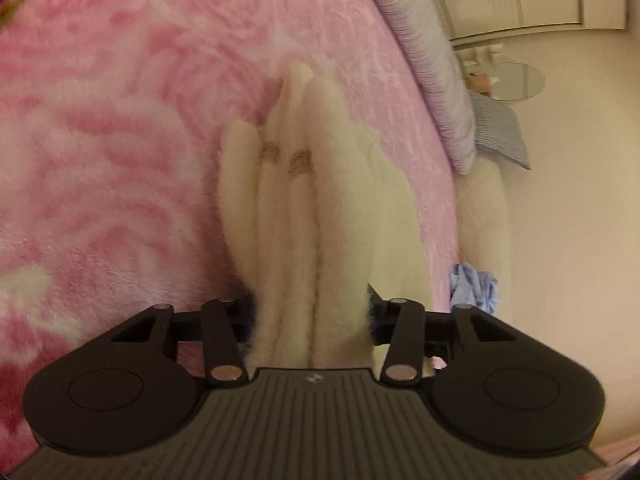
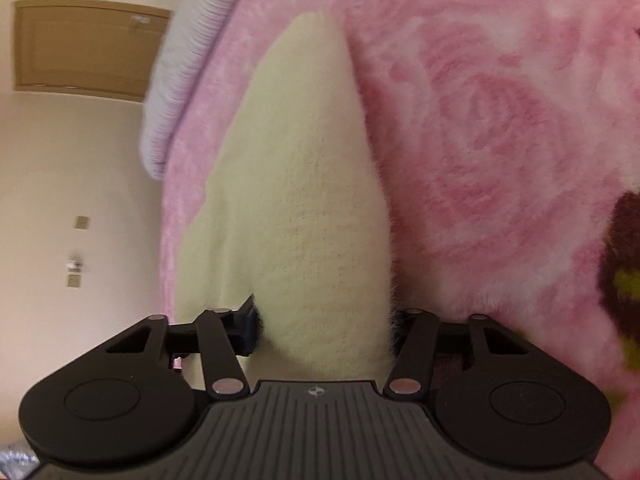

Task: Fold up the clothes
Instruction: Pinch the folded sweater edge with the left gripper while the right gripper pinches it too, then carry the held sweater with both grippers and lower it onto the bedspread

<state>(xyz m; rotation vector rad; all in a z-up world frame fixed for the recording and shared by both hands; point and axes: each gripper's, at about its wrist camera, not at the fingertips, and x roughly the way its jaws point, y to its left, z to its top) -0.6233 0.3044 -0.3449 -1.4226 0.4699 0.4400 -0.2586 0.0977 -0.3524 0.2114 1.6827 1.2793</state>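
A cream fleece garment (image 1: pixel 304 184) lies bunched in several thick upright folds on the pink rose-patterned blanket (image 1: pixel 120 120); two small brown marks show on its inner layers. My left gripper (image 1: pixel 310 312) is shut on the near end of these folds, a pad pressing each side. In the right wrist view the same garment (image 2: pixel 304 184) shows its smooth pale woven lining, tapering away over the blanket (image 2: pixel 500 140). My right gripper (image 2: pixel 324 328) is shut on its near end; the left pad presses the cloth, the right pad is half hidden by fuzz.
A grey ribbed bed cover (image 1: pixel 432 60) (image 2: pixel 180 60) edges the blanket. Beyond it are a striped pillow (image 1: pixel 500 132), a crumpled blue cloth (image 1: pixel 476 284), a round glass table (image 1: pixel 516 80) and a door (image 2: pixel 88 44). A dark brown and yellow patch (image 2: pixel 624 272) lies on the blanket.
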